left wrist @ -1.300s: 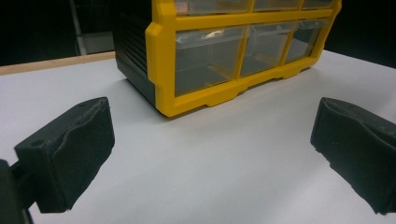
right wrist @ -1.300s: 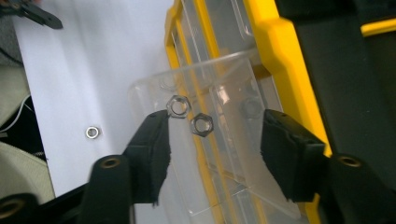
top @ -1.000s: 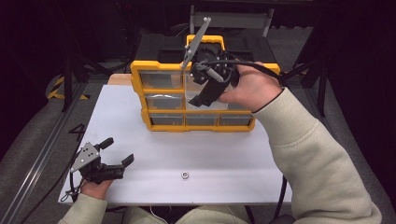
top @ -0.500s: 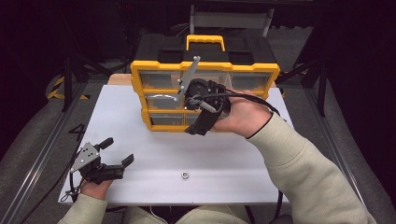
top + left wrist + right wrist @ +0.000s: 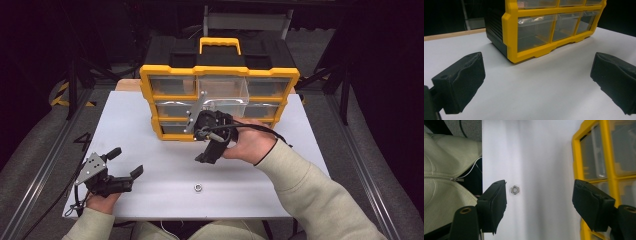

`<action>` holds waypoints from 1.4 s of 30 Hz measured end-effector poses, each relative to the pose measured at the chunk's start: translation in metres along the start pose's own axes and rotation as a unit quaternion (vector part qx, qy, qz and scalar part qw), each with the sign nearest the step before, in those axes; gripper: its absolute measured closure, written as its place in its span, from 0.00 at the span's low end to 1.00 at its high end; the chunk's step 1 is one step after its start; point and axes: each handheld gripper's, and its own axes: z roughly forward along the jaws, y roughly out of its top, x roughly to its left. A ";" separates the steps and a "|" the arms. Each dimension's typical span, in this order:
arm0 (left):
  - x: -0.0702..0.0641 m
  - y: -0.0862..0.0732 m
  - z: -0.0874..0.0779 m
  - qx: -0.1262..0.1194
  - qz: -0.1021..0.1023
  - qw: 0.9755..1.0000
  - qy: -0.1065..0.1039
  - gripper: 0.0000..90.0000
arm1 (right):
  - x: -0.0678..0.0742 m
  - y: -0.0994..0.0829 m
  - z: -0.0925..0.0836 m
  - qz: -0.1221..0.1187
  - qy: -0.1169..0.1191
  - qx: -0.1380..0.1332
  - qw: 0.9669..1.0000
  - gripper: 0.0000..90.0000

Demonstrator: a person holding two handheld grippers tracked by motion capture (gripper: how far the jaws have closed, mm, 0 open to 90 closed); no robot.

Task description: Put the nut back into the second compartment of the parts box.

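My right gripper (image 5: 210,150) has come down from the organizer (image 5: 170,80) toward the nut (image 5: 198,188), jaws just opening, empty; the left gripper (image 5: 125,164) rests with jaws wide apart.

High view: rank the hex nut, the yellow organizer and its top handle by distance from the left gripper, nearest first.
From the left gripper:
1. Hex nut, on the table to its right, near the front edge.
2. Yellow organizer, across the table, its lower left corner closest.
3. Top handle, at the back, on the organizer.

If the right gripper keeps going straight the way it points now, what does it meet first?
Probably the white table: the right gripper, open, looks down on bare tabletop. The small nut lies just inside one jaw and the yellow organizer off to the side. Depth is unclear.
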 end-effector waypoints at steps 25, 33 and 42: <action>0.001 -0.002 -0.005 0.000 -0.002 1.000 0.007 0.00 | 0.012 -0.027 0.097 0.006 0.038 0.039 0.999 0.15; 0.000 -0.002 -0.004 0.000 -0.001 1.000 0.006 0.00 | 0.012 -0.034 0.121 0.016 0.053 0.045 0.997 0.15; 0.000 -0.002 -0.003 0.001 -0.001 1.000 0.004 0.00 | 0.019 -0.038 0.149 0.008 0.055 0.066 0.996 0.18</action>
